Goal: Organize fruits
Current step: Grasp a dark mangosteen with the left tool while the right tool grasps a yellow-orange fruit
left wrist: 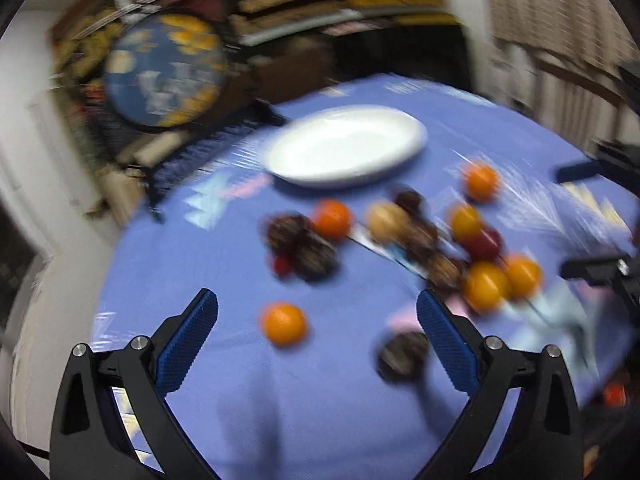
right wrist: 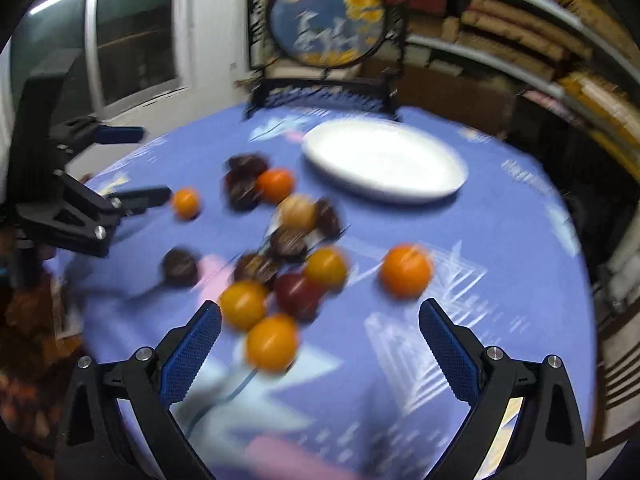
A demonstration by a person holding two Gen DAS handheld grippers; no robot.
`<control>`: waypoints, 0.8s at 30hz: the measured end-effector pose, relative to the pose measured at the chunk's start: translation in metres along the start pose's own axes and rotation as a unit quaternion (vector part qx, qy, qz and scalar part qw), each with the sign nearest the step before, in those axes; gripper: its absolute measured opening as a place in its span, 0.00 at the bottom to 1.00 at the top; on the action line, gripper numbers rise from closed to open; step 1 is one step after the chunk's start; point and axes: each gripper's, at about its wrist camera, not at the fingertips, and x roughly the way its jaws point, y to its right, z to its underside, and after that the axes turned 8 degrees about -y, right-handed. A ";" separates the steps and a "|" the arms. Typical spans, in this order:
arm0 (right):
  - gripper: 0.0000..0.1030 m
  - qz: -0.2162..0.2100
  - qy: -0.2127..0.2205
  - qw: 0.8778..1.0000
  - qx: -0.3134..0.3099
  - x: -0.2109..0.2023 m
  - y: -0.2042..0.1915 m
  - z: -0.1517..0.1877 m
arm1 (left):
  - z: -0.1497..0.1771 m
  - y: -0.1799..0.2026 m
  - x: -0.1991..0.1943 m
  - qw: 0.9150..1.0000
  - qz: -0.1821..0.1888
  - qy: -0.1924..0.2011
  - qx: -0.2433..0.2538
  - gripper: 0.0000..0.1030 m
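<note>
Both views are blurred. Several orange fruits, dark brown fruits and a red one lie scattered on a blue tablecloth [left wrist: 320,400]. A white oval plate [left wrist: 344,144] stands empty behind them; it also shows in the right wrist view [right wrist: 384,160]. My left gripper [left wrist: 316,312] is open and empty above the cloth, with one orange fruit [left wrist: 284,322] between its fingers and a dark fruit [left wrist: 402,354] by the right finger. My right gripper [right wrist: 320,320] is open and empty, with an orange fruit [right wrist: 272,342] between its fingers. The left gripper shows at the left of the right wrist view [right wrist: 132,168].
A round blue decorative screen [right wrist: 328,20] on a black stand sits at the table's far edge. Shelves with stacked goods [right wrist: 520,32] line the wall behind. The right gripper shows at the right edge of the left wrist view [left wrist: 592,220]. The table edge curves round on both sides.
</note>
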 end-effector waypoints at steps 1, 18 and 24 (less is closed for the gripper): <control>0.96 -0.003 -0.008 1.000 -0.004 0.004 -0.003 0.003 | 0.006 0.007 0.002 1.000 0.011 -0.004 0.011 0.95; 0.37 -0.051 -0.072 0.996 -0.012 0.045 -0.007 0.009 | 0.014 0.031 0.052 0.993 0.084 -0.074 0.039 0.63; 0.37 -0.057 -0.075 0.995 -0.015 0.037 -0.005 0.013 | 0.015 0.028 0.049 0.989 0.116 -0.086 0.030 0.40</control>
